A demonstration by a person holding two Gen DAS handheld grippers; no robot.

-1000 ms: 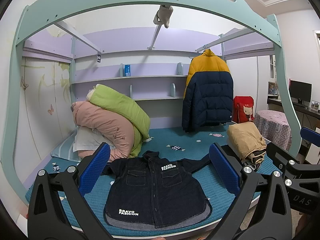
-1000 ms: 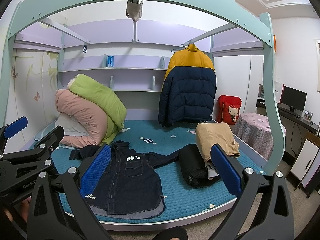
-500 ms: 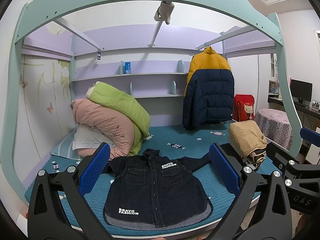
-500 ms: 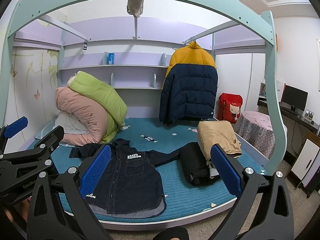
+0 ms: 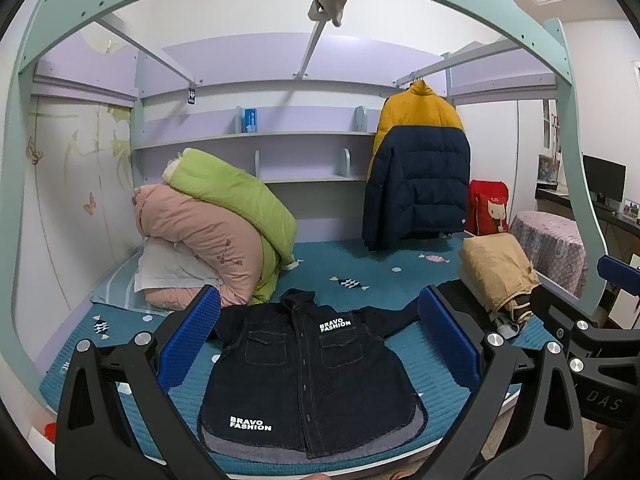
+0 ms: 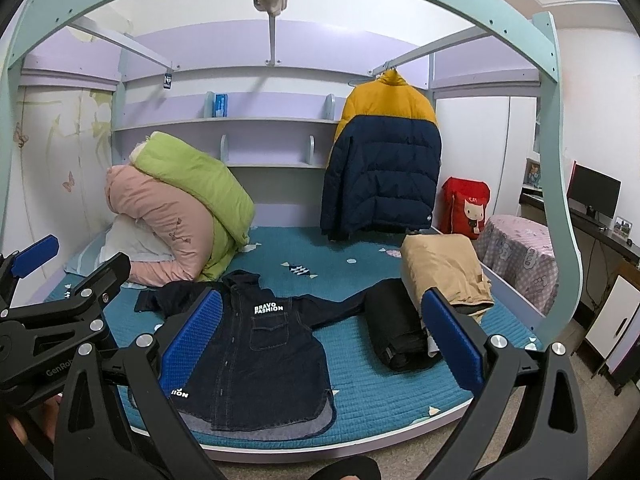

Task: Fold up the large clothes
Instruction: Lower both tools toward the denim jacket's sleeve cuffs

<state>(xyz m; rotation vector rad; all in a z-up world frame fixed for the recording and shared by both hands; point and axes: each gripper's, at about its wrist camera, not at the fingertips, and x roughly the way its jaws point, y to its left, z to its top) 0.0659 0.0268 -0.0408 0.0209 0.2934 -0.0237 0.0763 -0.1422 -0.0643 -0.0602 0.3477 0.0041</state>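
A dark denim jacket point(image 5: 308, 376) with white "BRAVO FASHION" lettering lies spread flat, front up, sleeves out, on the teal bed point(image 5: 360, 276). It also shows in the right wrist view point(image 6: 260, 360). My left gripper point(image 5: 318, 340) is open and empty, held in front of the bed and framing the jacket. My right gripper point(image 6: 320, 340) is open and empty, a little to the right of it. Neither touches the jacket.
Pink and green quilts point(image 5: 216, 224) are piled at the back left. A yellow and navy puffer coat point(image 5: 416, 176) hangs at the back right. A tan folded garment point(image 6: 444, 272) and a black one point(image 6: 396, 332) lie on the bed's right side. A mint bed frame point(image 5: 576, 200) arches overhead.
Both views have shifted slightly: the bed and jacket sit a little lower and nearer in frame. The jacket has not moved and both grippers stay open.
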